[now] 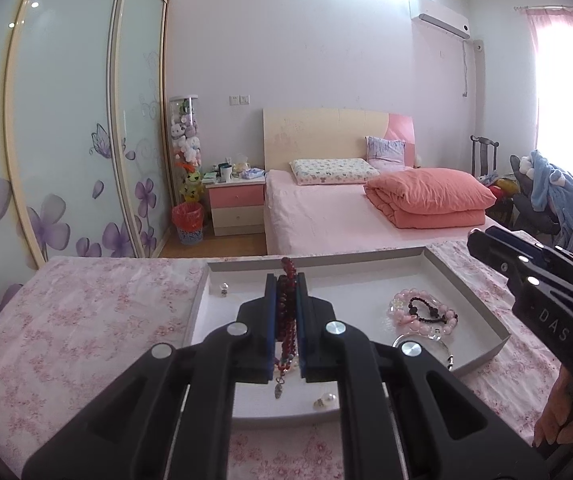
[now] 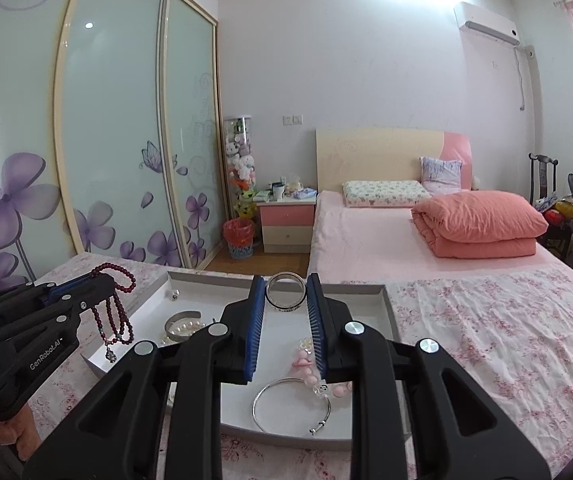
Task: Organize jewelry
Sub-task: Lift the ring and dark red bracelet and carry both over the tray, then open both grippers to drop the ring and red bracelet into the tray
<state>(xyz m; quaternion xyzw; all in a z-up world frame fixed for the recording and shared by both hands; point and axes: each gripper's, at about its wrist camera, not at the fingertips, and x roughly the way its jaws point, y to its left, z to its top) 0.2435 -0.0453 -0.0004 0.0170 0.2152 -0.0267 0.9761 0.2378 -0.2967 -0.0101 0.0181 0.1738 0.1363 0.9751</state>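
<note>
- Left wrist view: your left gripper (image 1: 286,280) was clamped tight on the dark red bead strand (image 1: 287,320), which ran up between the pads and dangled a small charm below, over the tray's (image 1: 482,300) near end.
- Your right gripper (image 2: 285,292) was pinching a metal band ring (image 2: 285,292) between its fingertips, held above the tray's far wall.
- Under both, the shallow white tray sat on the floral cloth (image 2: 486,340) and already carried the pink bead bracelet (image 1: 422,312), a thin silver bangle (image 2: 292,404), a pearl strand with a silver cuff (image 2: 182,326), and a few small loose pieces.
- My read: you were well into it, with two pieces in the air and not yet set down. I saw nothing stray on the cloth.
</note>
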